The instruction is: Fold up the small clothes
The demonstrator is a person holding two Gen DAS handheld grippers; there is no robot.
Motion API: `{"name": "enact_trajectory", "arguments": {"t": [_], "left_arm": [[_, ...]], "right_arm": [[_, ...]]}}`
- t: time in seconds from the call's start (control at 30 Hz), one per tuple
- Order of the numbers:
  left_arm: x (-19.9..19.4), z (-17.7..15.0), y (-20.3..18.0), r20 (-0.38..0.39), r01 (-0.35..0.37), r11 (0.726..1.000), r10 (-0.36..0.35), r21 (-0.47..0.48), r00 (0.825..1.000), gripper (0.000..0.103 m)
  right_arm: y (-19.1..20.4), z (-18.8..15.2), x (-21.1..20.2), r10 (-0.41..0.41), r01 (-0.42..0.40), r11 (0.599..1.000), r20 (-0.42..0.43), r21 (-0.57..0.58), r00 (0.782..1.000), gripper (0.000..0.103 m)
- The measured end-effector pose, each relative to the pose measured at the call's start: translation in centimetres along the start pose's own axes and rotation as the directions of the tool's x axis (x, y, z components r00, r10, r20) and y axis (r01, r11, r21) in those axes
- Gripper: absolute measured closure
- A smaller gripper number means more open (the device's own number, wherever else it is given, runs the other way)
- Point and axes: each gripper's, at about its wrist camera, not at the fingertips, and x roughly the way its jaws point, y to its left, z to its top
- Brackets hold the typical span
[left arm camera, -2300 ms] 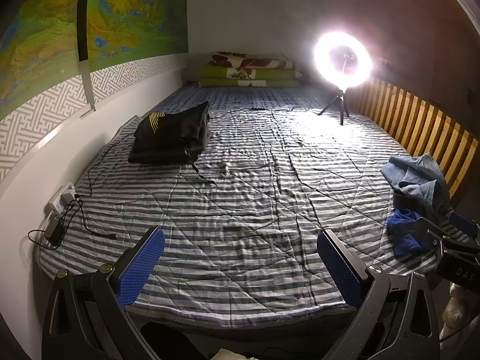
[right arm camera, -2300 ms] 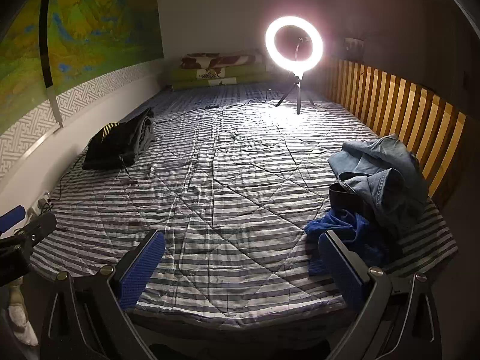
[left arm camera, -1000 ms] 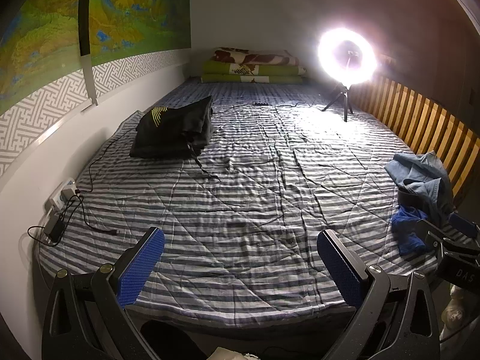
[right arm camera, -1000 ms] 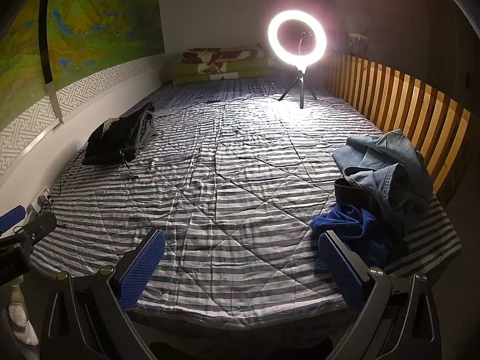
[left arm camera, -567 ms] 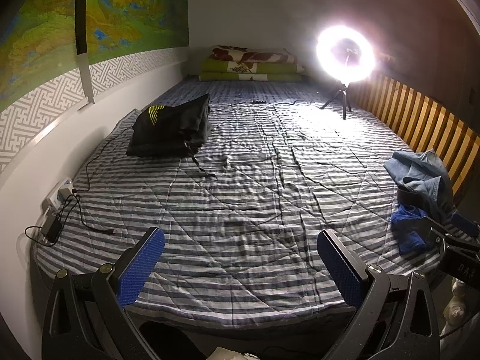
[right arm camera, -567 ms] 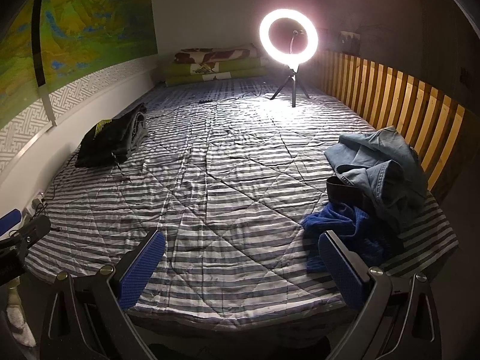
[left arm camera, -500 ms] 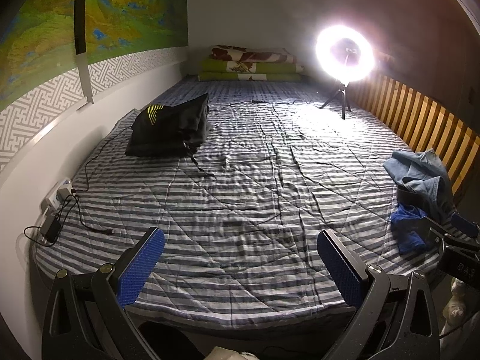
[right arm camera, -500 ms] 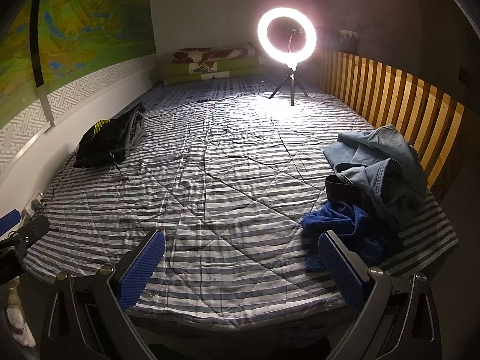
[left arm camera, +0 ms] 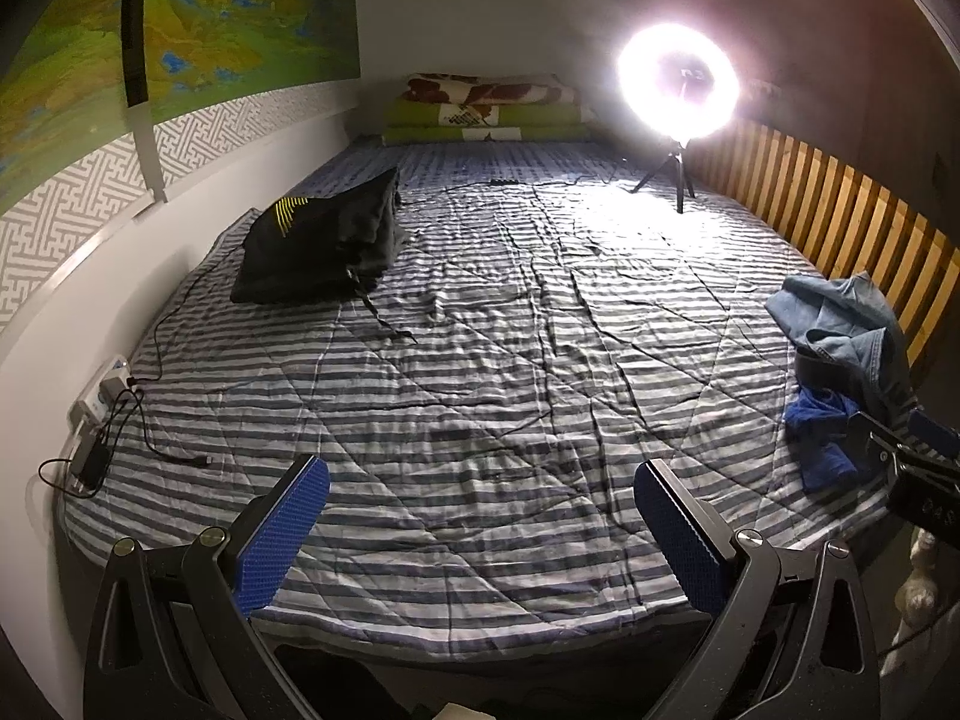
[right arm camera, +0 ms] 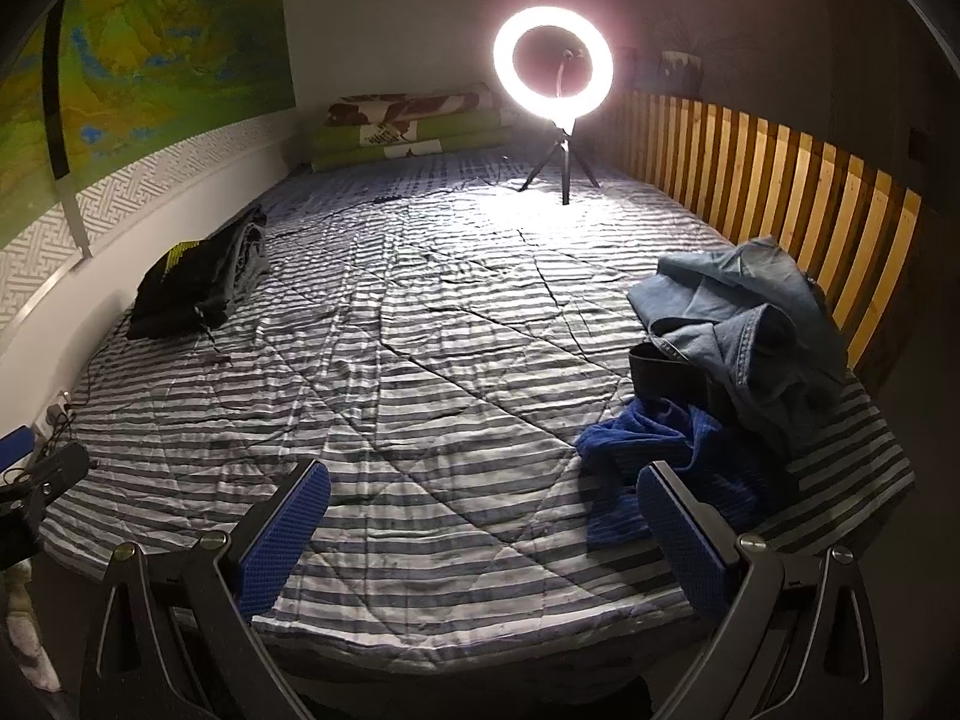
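Two grippers hang at the foot of the bed (left arm camera: pixel 480 360), empty: the left gripper (left arm camera: pixel 480 516) and the right gripper (right arm camera: pixel 483 519) each have their blue-padded fingers (right arm camera: pixel 282 534) spread wide, touching nothing. Just beyond the right gripper's fingers, at the bed's right edge near the wooden slat rail (right arm camera: pixel 780 180), lies the unfolded heap: a blue towelling piece (right arm camera: pixel 648 450) nearest, a dark band-like item (right arm camera: pixel 666 375) behind it, and a crumpled denim garment (right arm camera: pixel 744 324) on top. The blue piece looks soft, light and limp, so it should drape and drag; a corner or hem seems the best hold. The denim likely handles heavier and stiffer. Far left, by the wall, sits a dark folded stack (left arm camera: pixel 324 246). A ring light (right arm camera: pixel 553 63) stands on the bed further back.
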Motion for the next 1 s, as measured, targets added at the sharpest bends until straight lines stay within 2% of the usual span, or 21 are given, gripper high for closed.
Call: {"name": "enact_trajectory", "arguments": {"t": [0.2, 0.4, 0.5, 0.77, 0.9, 1.0], "left_arm": [[0.8, 0.0, -0.4, -0.018, -0.002, 1.0, 0.002, -0.007, 1.0, 0.0], [1.6, 0.0, -0.7, -0.028, 0.003, 1.0, -0.003, -0.005, 1.0, 0.0], [2.1, -0.2, -0.7, -0.041, 0.012, 1.0, -0.013, -0.017, 0.999, 0.0], [3.4, -0.7, 0.3, -0.077, 0.029, 0.999, -0.033, -0.044, 0.996, 0.0], [3.6, -1.4, 1.4, -0.08, 0.017, 0.999, -0.021, -0.051, 0.997, 0.003], [3.6, -1.8, 2.6, -0.078, 0.005, 0.998, -0.011, -0.069, 0.997, 0.004]], "right_arm": [[-4.0, 0.1, 3.0, -0.051, 0.054, 0.998, -0.082, 0.029, 0.995, 0.009], [-10.6, 0.5, 6.0, -0.056, 0.088, 0.983, -0.192, 0.164, 0.98, 0.017], [-13.1, 0.7, 7.3, -0.071, 0.114, 0.976, -0.226, 0.185, 0.972, 0.019], [-15.1, 0.5, 12.3, -0.099, 0.162, 0.971, -0.323, 0.174, 0.941, 0.019], [-16.1, 0.4, 15.2, -0.146, 0.218, 0.96, -0.351, 0.176, 0.925, 0.019], [-17.0, 0.3, 16.8, -0.142, 0.228, 0.954, -0.374, 0.196, 0.917, 0.036]]}}
